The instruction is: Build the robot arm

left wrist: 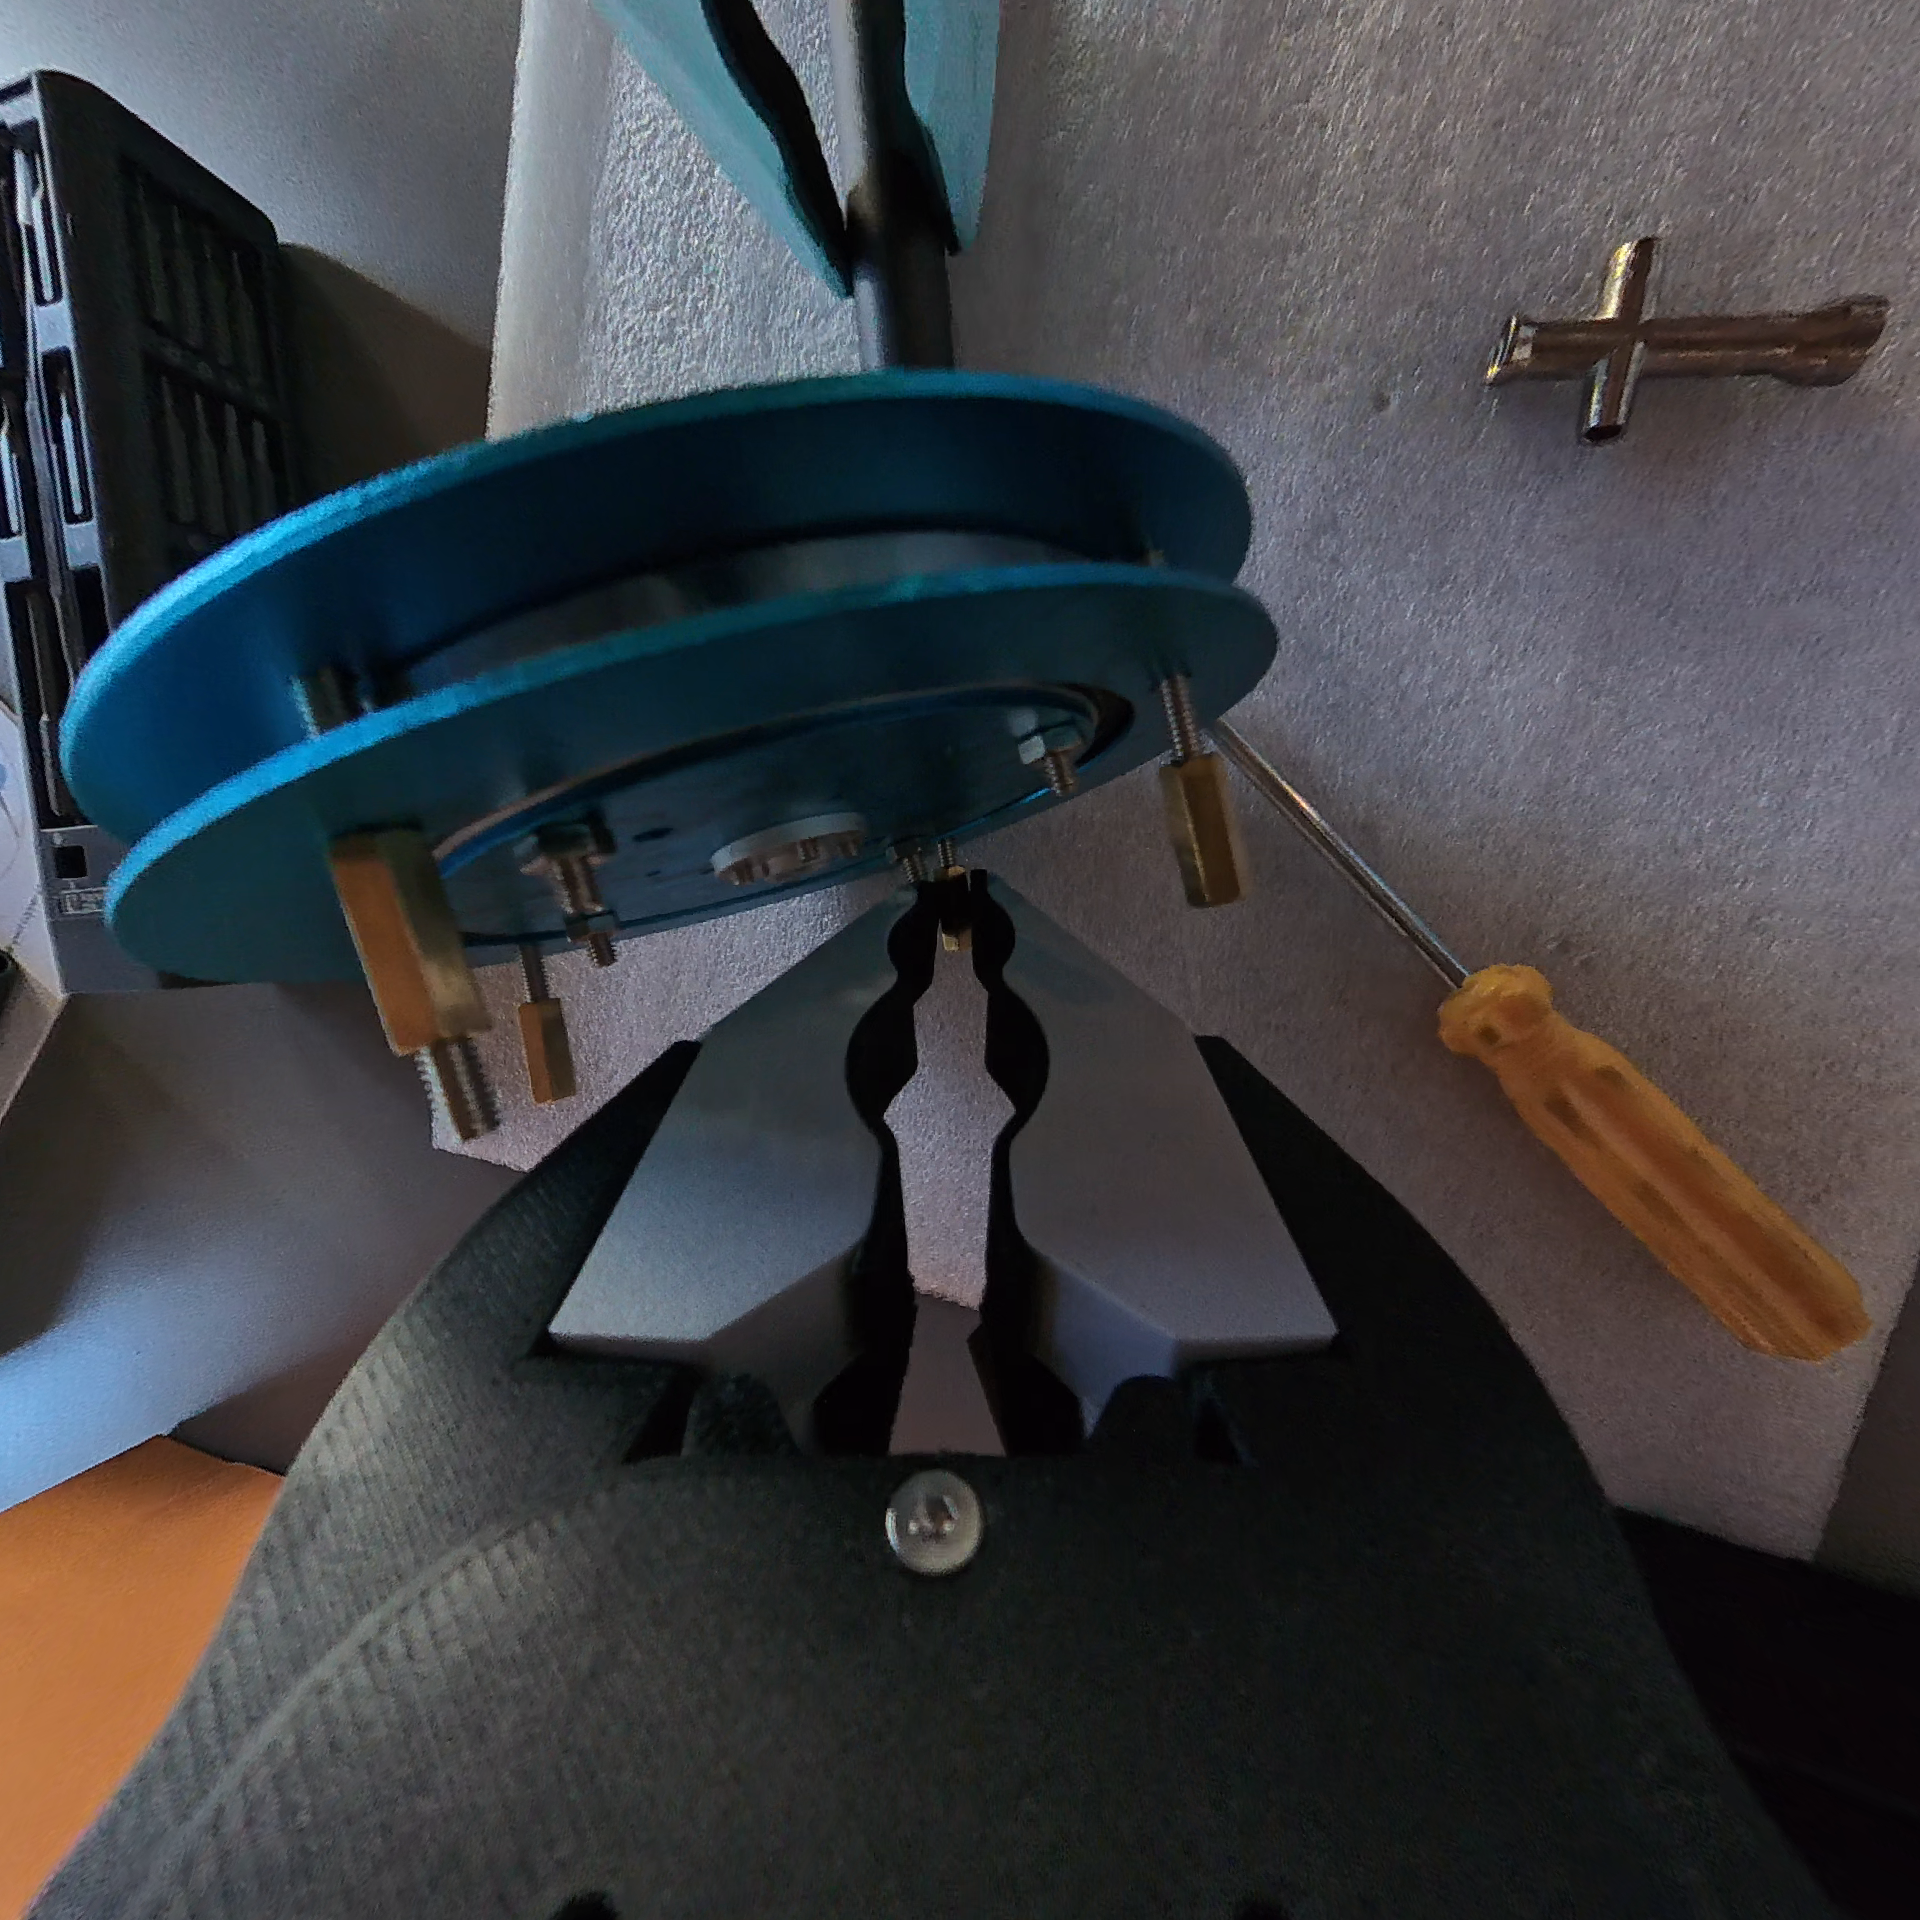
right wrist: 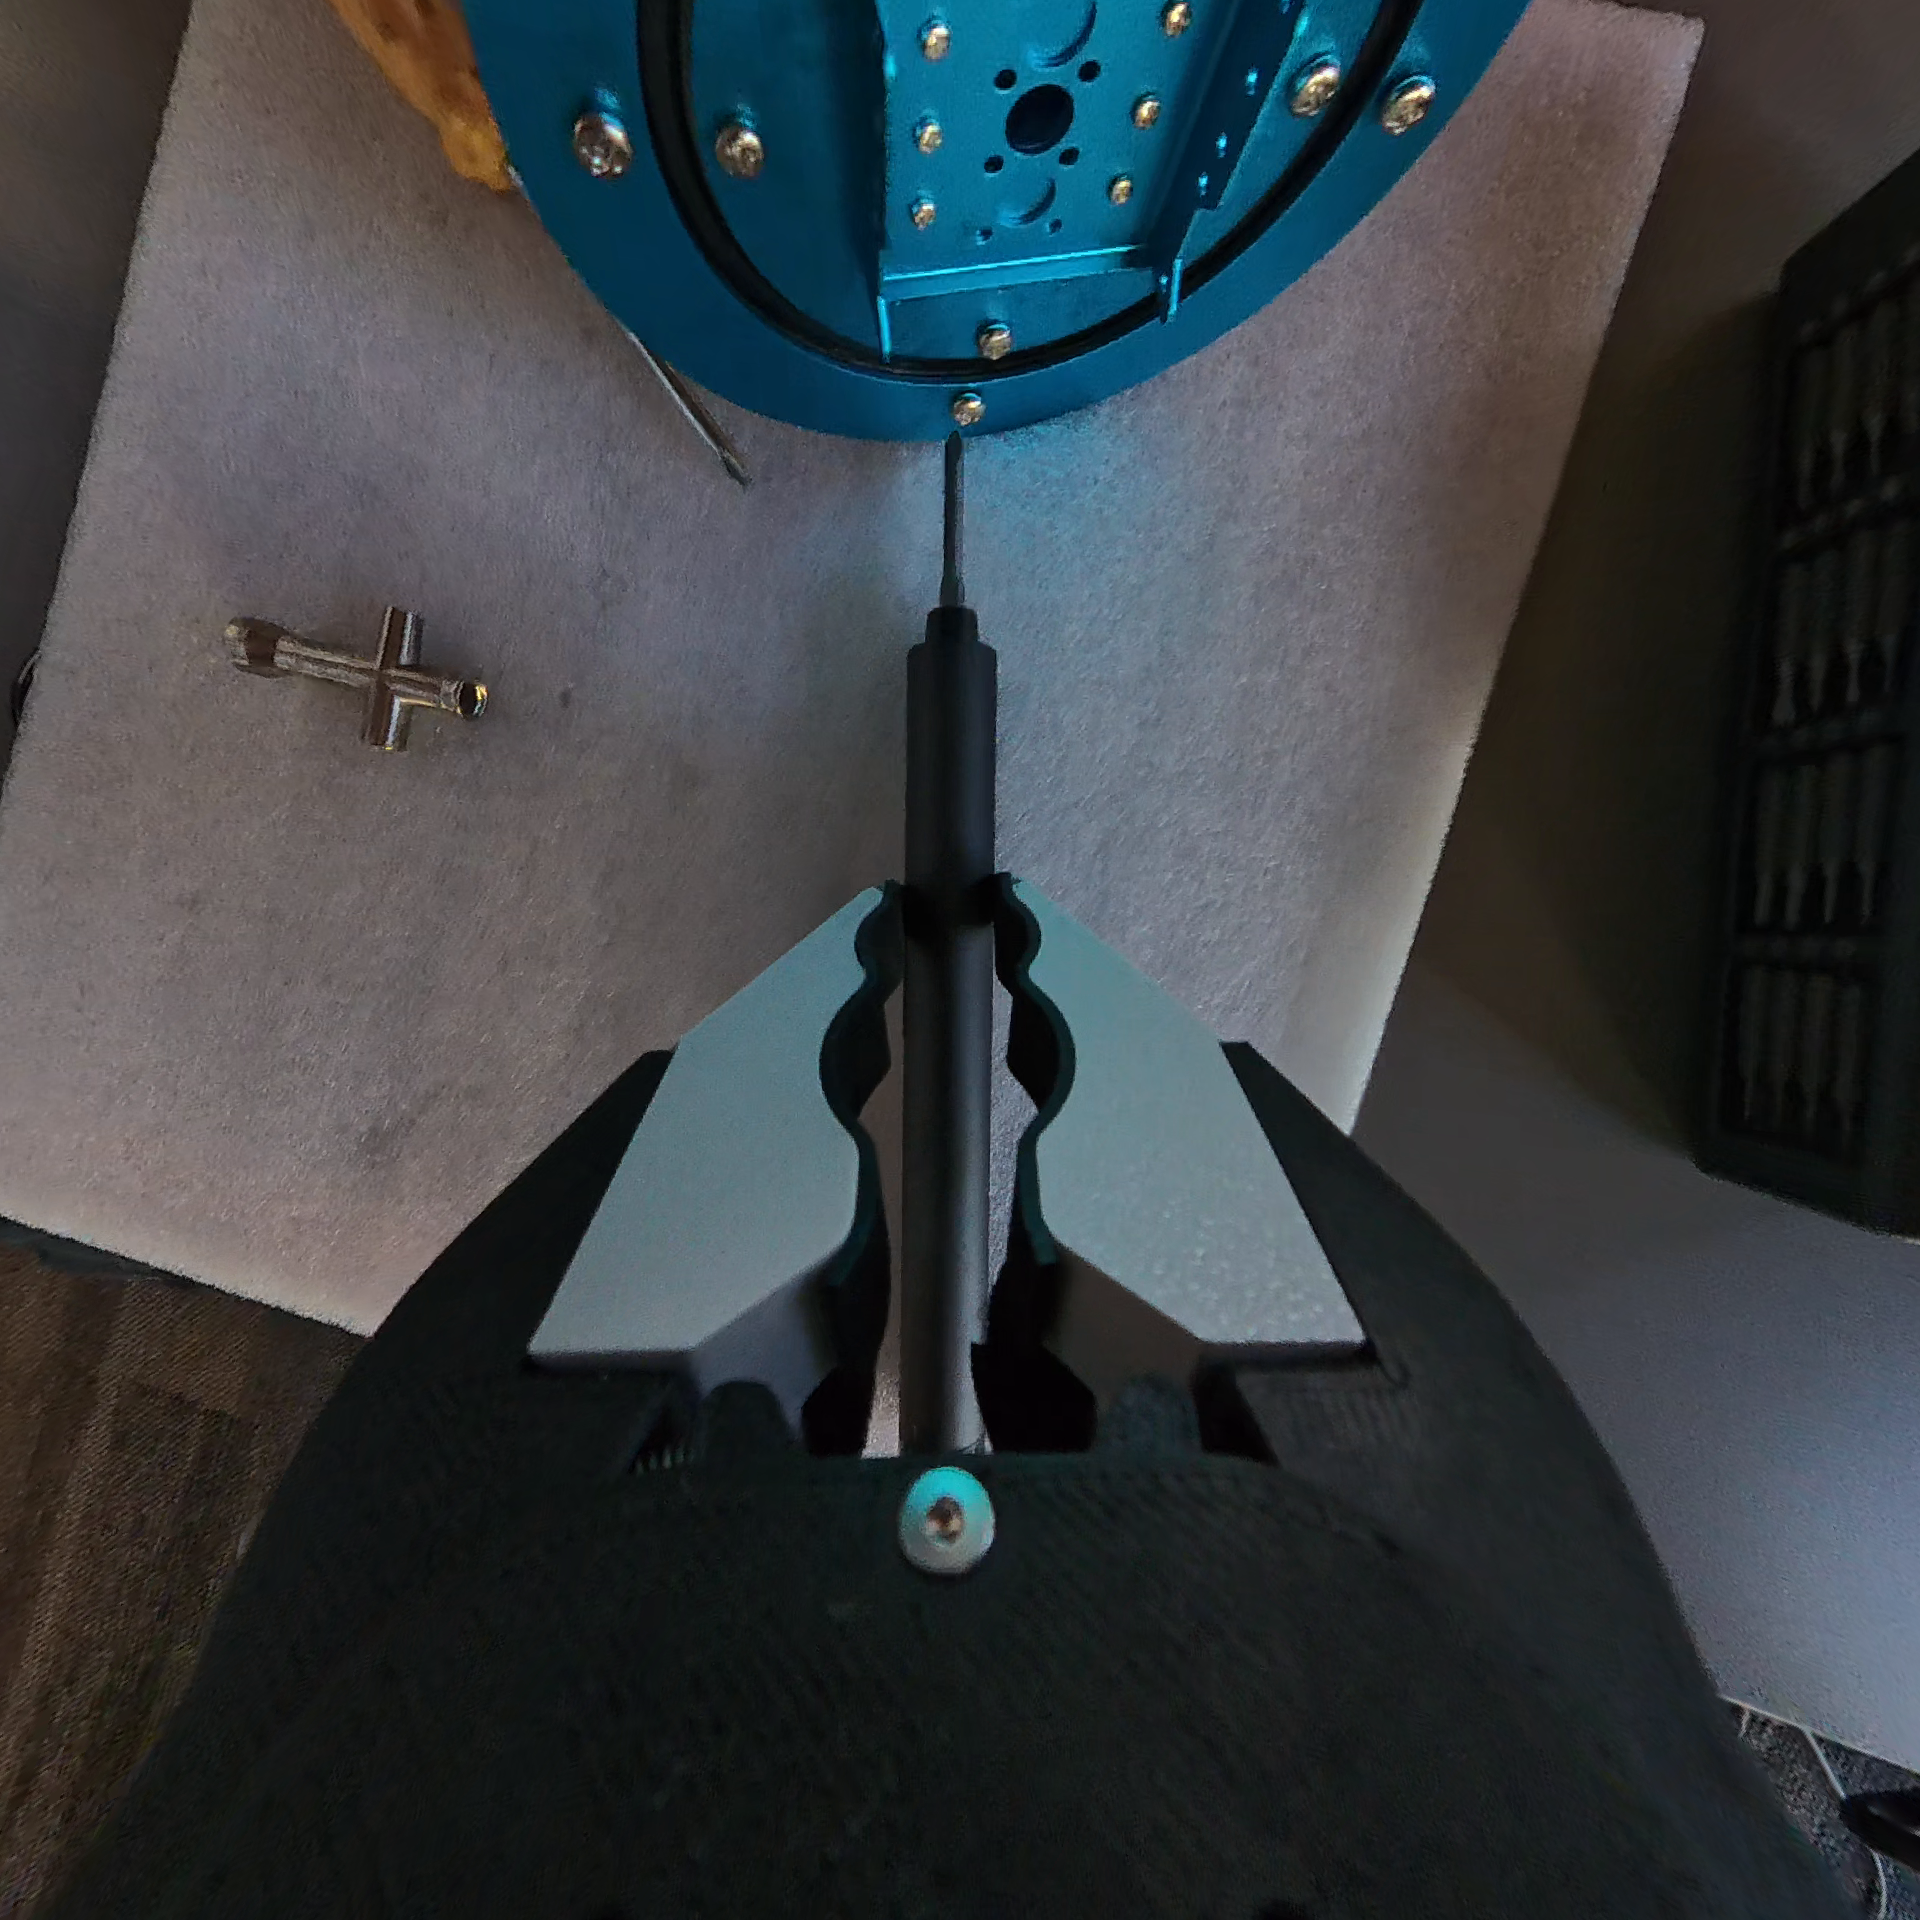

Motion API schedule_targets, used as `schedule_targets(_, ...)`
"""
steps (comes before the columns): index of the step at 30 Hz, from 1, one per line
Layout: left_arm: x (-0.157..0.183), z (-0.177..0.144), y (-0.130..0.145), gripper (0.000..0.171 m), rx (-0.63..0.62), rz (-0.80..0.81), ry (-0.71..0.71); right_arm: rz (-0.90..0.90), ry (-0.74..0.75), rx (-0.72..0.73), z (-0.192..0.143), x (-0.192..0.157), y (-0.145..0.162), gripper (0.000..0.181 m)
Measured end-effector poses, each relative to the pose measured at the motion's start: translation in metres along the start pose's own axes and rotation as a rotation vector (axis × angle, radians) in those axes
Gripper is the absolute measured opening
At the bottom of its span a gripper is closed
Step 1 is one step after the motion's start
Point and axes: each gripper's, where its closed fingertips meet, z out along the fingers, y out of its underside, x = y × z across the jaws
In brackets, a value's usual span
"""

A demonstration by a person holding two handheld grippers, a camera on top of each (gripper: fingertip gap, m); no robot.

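A blue two-disc metal assembly is held up above a grey foam mat, with several brass standoffs hanging from its underside. My left gripper is shut on one small brass standoff at the near rim. My right gripper is shut on a dark precision screwdriver. Its thin bit points at a screw on the rim of the assembly. The right gripper also shows above the disc in the left wrist view.
A yellow-handled screwdriver and a metal cross wrench lie on the mat; the wrench also shows in the right wrist view. A black bit case stands at the mat's side. The left gripper's tips are roughly 11 cm from the right gripper's. From the right gripper's tips to the metal cross wrench is close to 11 cm. It turns up in the right wrist view as well.
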Motion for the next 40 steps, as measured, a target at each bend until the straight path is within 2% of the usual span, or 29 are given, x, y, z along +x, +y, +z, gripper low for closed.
schedule_targets(19, 0.000, 0.000, 0.000, 0.004, -0.007, 0.015, -0.001, -0.018, -0.005, 0.001, 0.002, 0.005, -0.003, 0.015)
schedule_targets(23, 0.000, 0.000, 0.000, 0.004, -0.012, 0.016, 0.005, -0.071, 0.014, 0.002, 0.002, 0.005, -0.004, 0.015)
schedule_targets(27, 0.000, 0.000, 0.000, 0.004, -0.016, 0.022, 0.005, -0.066, 0.030, 0.026, -0.001, 0.006, -0.001, 0.027)
schedule_targets(31, 0.000, 0.000, 0.000, 0.003, -0.018, 0.025, 0.007, -0.079, 0.059, 0.094, -0.011, 0.005, -0.003, 0.027)
schedule_targets(34, 0.000, 0.000, 0.000, 0.003, -0.019, 0.024, 0.012, -0.103, 0.094, 0.077, -0.013, 0.006, 0.000, 0.027)
schedule_targets(40, -0.001, 0.000, 0.000, 0.004, -0.019, 0.028, 0.006, -0.071, 0.065, 0.044, -0.001, 0.007, 0.000, 0.025)
